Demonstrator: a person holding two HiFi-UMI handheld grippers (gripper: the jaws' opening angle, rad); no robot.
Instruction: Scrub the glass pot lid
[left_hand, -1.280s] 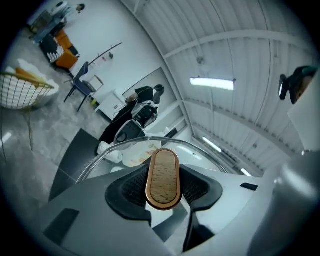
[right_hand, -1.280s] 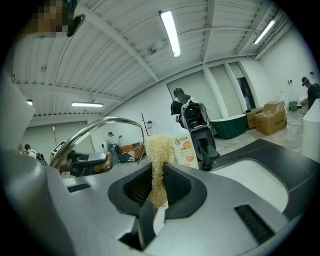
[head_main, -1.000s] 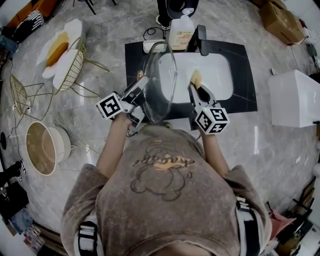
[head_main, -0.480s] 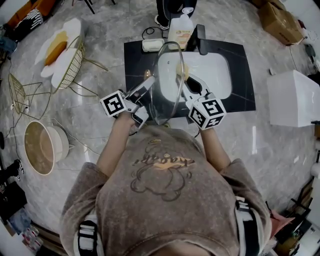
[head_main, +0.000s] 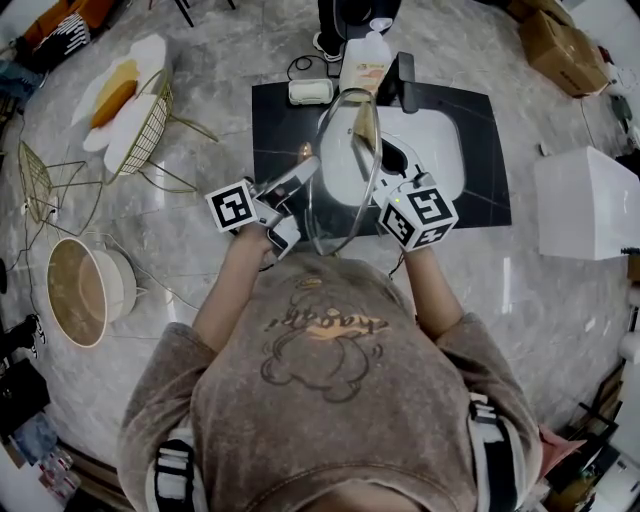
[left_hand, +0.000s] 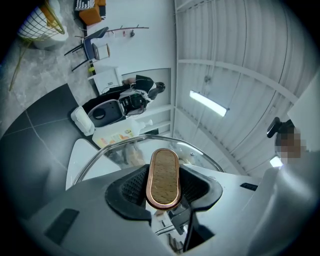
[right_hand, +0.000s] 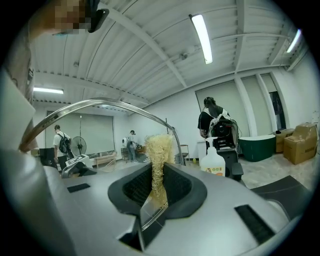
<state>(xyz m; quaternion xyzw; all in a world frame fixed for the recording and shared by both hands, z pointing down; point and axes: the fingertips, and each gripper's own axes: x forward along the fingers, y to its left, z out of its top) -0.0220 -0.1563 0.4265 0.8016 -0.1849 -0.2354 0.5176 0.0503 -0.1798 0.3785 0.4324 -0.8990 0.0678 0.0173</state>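
Observation:
The glass pot lid (head_main: 335, 215) stands nearly edge-on above the sink. My left gripper (head_main: 303, 172) is shut on its oval wooden handle (left_hand: 162, 177), which has a copper rim; the lid's metal rim (left_hand: 150, 140) arcs behind the jaws. My right gripper (head_main: 378, 152) is shut on a yellow fibrous scrubber (right_hand: 159, 150). In the head view the scrubber (head_main: 366, 125) lies against the lid's right face near its top. The lid's rim (right_hand: 100, 105) curves over the left gripper view's counterpart, the right gripper (right_hand: 159, 182).
A white sink basin (head_main: 425, 150) sits in a black counter (head_main: 272, 120), with a black faucet (head_main: 402, 80), a soap bottle (head_main: 362, 60) and a white dish (head_main: 308, 91) behind. A white box (head_main: 590, 200) stands right; wire baskets (head_main: 150, 125) and a round tub (head_main: 85, 295) stand left.
The lid has turned from broad-face toward edge-on and risen a little. My right gripper has carried the scrubber up and left from over the basin onto the lid's upper part.

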